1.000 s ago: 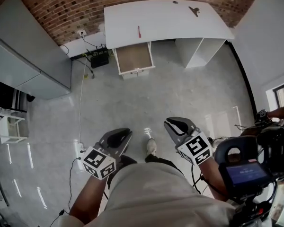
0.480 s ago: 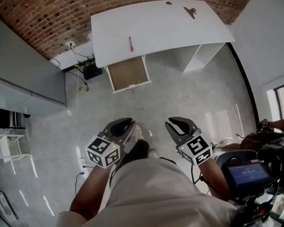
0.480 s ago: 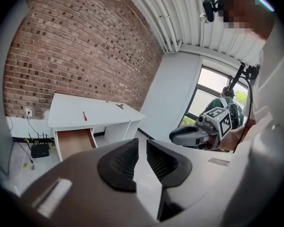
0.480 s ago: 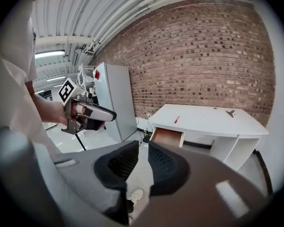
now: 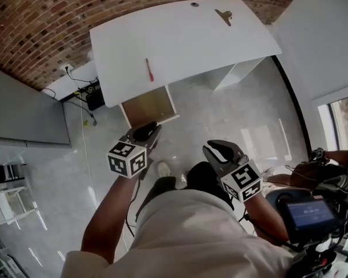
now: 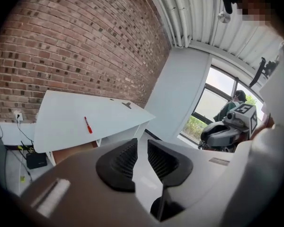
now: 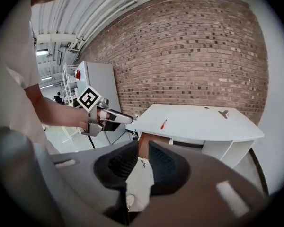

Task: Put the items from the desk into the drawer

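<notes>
A red screwdriver (image 5: 148,69) lies on the white desk (image 5: 180,39), with a dark clip (image 5: 224,17) near the far right end. Both also show in the left gripper view, screwdriver (image 6: 87,125) and clip (image 6: 127,105), and in the right gripper view, screwdriver (image 7: 163,124) and clip (image 7: 223,113). The wooden drawer (image 5: 145,109) stands pulled out under the desk's left part. My left gripper (image 5: 151,130) is raised just in front of the drawer, shut and holding nothing (image 6: 142,143). My right gripper (image 5: 213,150) hangs lower and further back, also shut and holding nothing (image 7: 143,145).
A brick wall runs behind the desk. A black box with cables (image 5: 94,100) sits on the floor left of the drawer. Grey cabinets (image 5: 23,120) line the left side, with a white rack (image 5: 6,196) below them. A screen device (image 5: 310,213) is at my right.
The desk and drawer have come closer. My left gripper has risen and gone forward to the drawer's front. The right gripper has kept its place near my body.
</notes>
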Demonstrator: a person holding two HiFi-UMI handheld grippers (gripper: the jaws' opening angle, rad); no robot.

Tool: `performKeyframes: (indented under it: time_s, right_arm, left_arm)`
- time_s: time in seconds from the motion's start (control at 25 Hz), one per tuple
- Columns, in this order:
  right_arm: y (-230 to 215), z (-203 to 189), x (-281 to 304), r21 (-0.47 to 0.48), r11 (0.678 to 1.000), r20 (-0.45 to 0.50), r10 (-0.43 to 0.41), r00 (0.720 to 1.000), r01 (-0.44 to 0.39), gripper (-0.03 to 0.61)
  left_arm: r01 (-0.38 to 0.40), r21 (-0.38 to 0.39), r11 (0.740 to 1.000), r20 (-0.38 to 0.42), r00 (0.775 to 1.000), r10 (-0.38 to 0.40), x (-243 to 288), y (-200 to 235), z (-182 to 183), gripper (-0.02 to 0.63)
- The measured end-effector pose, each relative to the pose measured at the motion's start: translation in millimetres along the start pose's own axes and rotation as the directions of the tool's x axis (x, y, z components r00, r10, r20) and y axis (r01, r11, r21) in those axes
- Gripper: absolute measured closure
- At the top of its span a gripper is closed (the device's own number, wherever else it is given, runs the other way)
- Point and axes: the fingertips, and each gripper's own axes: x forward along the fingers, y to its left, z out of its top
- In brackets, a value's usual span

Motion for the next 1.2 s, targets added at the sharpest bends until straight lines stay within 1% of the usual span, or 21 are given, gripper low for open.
performKeyframes:
  time_s: [0.12,0.24,0.44,0.52,0.68,0.8,1.0,1.2]
  right_arm:
    - [-25,5,16,0.005,1.0,-0.02,0.01,1.0,-0.01,0.525]
    - [-55,12,37,-0.007,0.999,-0.035,0.049,0.998,-0.049,0.525]
    - [-113,33,73,-0.041,0.99,-0.047,0.133,0.99,-0.135,0.525]
    - [-138,43,84,-0.054,0.985,-0.045,0.163,0.986,-0.165,0.525]
    - [-191,45,103,-0.057,0.976,-0.057,0.208,0.976,-0.211,0.525]
    - [-221,39,112,-0.034,0.969,-0.088,0.241,0.966,-0.245,0.525]
    - [-256,26,122,0.005,0.962,-0.128,0.27,0.954,-0.272,0.525]
    - [-277,7,132,0.051,0.958,-0.148,0.286,0.947,-0.281,0.525]
  left_arm:
    - [-0.054,-0.01,0.998,-0.022,0.998,0.054,35,36,13,0.534]
    - [-0.128,-0.032,0.991,-0.057,0.99,0.126,69,74,18,0.525]
    - [-0.242,-0.099,0.965,-0.116,0.966,0.23,123,128,28,0.523]
    - [-0.281,-0.109,0.954,-0.147,0.953,0.264,144,147,31,0.523]
    - [-0.366,-0.098,0.926,-0.217,0.916,0.339,189,187,37,0.522]
    - [-0.421,-0.1,0.902,-0.275,0.883,0.381,215,212,35,0.522]
    - [-0.505,-0.096,0.858,-0.365,0.82,0.442,238,256,32,0.522]
    - [-0.545,-0.083,0.834,-0.419,0.779,0.467,253,288,30,0.526]
